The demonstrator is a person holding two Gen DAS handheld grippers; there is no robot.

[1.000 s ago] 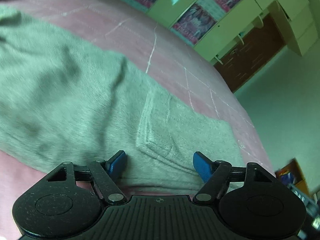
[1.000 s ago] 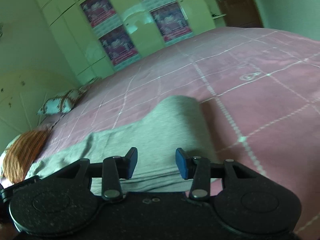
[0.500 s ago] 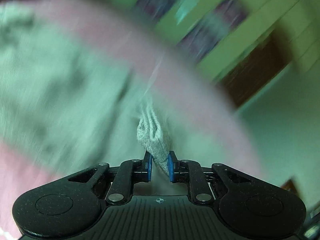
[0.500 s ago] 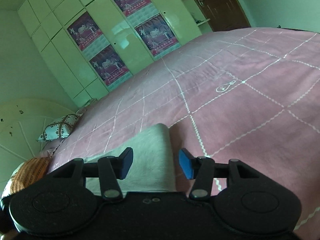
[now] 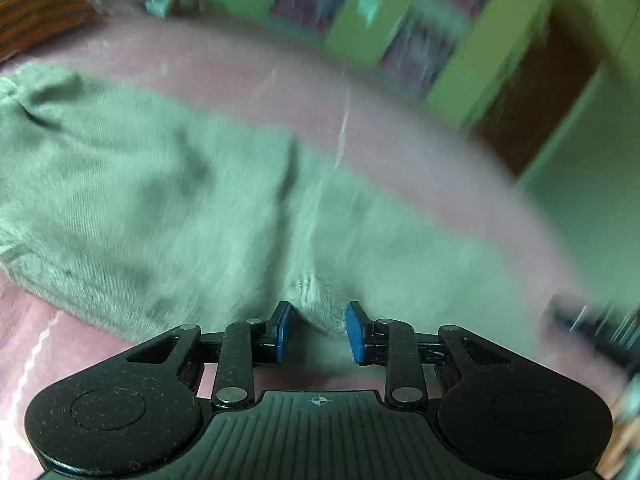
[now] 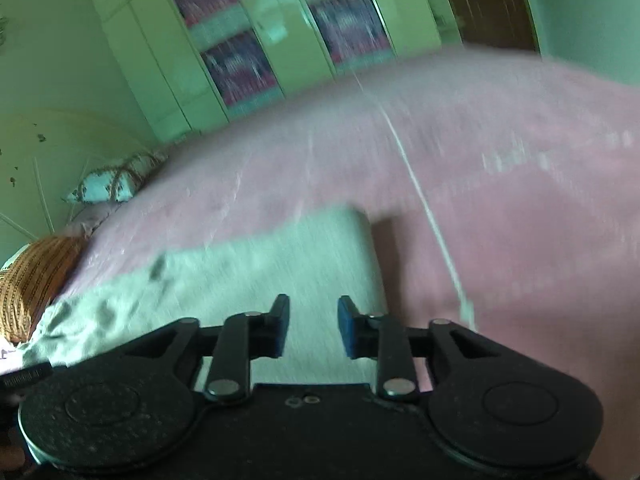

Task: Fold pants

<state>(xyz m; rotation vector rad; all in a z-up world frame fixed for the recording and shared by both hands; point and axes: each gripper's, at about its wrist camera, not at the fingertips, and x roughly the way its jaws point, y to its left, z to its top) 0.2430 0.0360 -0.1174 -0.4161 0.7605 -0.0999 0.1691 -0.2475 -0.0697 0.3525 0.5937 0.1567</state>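
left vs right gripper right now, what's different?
Left gripper has a bunched fold of the grey pants between its blue pads, and its jaws are opening. Right gripper has no fold gathered between its pads, only flat pants lying beyond them, and its jaws are closing. Left sits over rumpled cloth; right is near the pants' edge, by bare pink bedspread. Shared: both black with blue pads, angled down at the bed.

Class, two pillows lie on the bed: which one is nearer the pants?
The orange striped pillow, just beyond the crumpled end of the pants. The pale patterned pillow lies farther back, toward the wardrobe.
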